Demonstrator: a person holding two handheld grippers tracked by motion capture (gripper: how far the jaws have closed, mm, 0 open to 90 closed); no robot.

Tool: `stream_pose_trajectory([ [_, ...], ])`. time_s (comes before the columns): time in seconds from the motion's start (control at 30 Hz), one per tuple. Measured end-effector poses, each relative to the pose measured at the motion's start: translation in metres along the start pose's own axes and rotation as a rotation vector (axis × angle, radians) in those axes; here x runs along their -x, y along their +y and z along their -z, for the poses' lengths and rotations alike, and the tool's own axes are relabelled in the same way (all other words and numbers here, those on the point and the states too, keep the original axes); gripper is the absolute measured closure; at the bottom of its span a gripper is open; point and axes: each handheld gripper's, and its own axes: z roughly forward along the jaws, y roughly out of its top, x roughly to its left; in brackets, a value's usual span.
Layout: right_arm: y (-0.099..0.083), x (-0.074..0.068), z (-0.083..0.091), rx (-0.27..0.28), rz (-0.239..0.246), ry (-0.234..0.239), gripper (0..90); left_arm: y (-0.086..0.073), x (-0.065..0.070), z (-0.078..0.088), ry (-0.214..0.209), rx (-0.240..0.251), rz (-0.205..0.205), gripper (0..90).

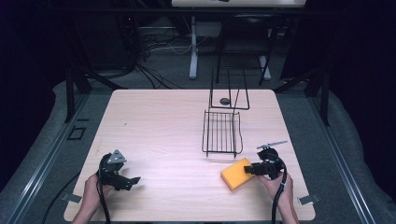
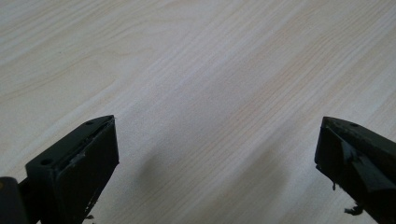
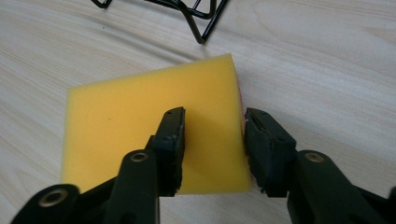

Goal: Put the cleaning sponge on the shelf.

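Right tool (image 3: 212, 140) pinches the yellow rectangular foam sponge (image 3: 121, 116) at its corner, on the pale wooden table (image 1: 159, 126) beside a black wire rack (image 1: 222, 133). Left tool (image 2: 217, 163) spread, holding nothing.

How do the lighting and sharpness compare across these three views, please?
High view: table evenly lit, surroundings dark, slightly soft. Left gripper view: wood grain soft, faint jaw shadows. Right gripper view: yellow sponge bright and fairly sharp, wire rack at the top edge.
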Motion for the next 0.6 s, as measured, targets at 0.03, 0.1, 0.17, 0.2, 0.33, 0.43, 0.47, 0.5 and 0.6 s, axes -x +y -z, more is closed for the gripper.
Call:
stream_pose_trajectory([
  [0.03,-0.0002,-0.0009,0.0000,-0.003,-0.001,-0.002,64.5,0.0001,0.0001,0.0000,-0.001,-0.001,-0.001,0.0],
  [0.1,-0.0005,-0.0011,0.0005,-0.008,-0.007,0.000,68.2,0.0002,0.0002,0.0001,0.000,-0.001,-0.003,0.0],
  [0.17,-0.0009,-0.0012,0.0004,0.001,-0.012,0.001,71.8,0.0002,0.0003,0.0002,0.000,-0.001,-0.002,0.0],
  [0.2,-0.0010,-0.0009,0.0003,0.001,-0.012,0.003,73.3,0.0002,0.0003,0.0002,0.000,-0.001,-0.002,0.0],
  [0.33,-0.0011,-0.0013,0.0007,0.006,-0.013,0.003,76.7,0.0001,-0.0001,0.0000,0.000,-0.002,-0.001,0.0],
  [0.43,-0.0004,-0.0026,0.0021,0.010,-0.013,0.002,78.6,0.0002,0.0001,-0.0001,-0.001,-0.002,-0.001,0.0],
  [0.47,-0.0002,-0.0021,0.0038,0.019,-0.015,0.019,79.5,0.0001,-0.0001,0.0000,-0.001,-0.002,-0.002,0.0],
  [0.5,-0.0001,-0.0023,0.0050,0.026,-0.017,0.018,79.9,0.0000,-0.0002,-0.0001,-0.001,-0.001,-0.002,0.0],
  [0.6,0.0007,-0.0029,0.0083,0.030,-0.018,0.027,80.5,0.0000,-0.0003,-0.0001,-0.001,-0.002,-0.002,0.0],
])
